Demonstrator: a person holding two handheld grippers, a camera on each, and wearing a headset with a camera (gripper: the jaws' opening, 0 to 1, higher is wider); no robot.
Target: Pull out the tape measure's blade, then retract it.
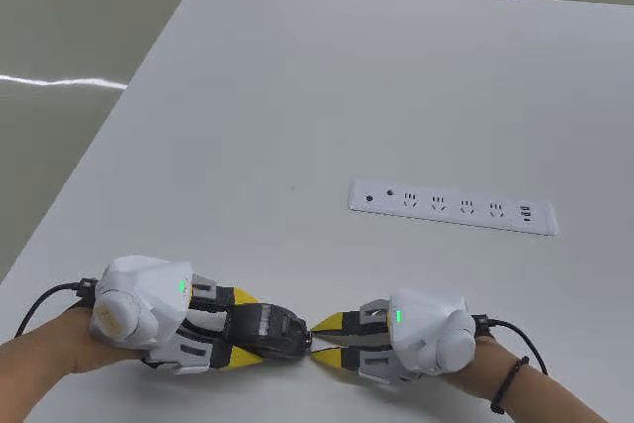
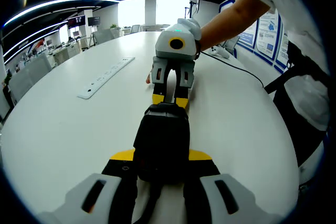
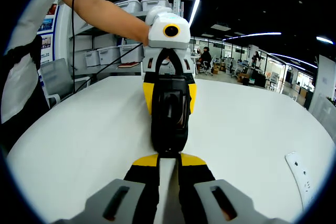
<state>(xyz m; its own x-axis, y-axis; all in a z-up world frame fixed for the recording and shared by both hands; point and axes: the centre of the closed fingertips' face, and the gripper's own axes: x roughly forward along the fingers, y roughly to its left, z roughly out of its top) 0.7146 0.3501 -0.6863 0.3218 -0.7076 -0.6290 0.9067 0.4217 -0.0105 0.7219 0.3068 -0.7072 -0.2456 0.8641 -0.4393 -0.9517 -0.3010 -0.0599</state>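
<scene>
The black, rounded plastic tape measure lies at the near edge of the white desk, right in front of the person. The left hand-held gripper grips it: in the left gripper view its yellow-tipped jaws press against either side of the case, clamping it from behind. This hold appears meant to anchor the body so it cannot slide while the blade is drawn.

The right hand-held gripper faces it nose to nose, with its jaws drawn nearly together at the case's front end. In the right gripper view they meet just below the case, with only a thin pale gap between them. Whether the blade's end hook is pinched in that gap is too small to tell. No length of blade shows between the two tools, so the pull-out looks barely begun.

The two grippers line up along one axis, which would let the right one draw straight back. A long white power strip lies well apart, farther up the desk, out of the likely path.
</scene>
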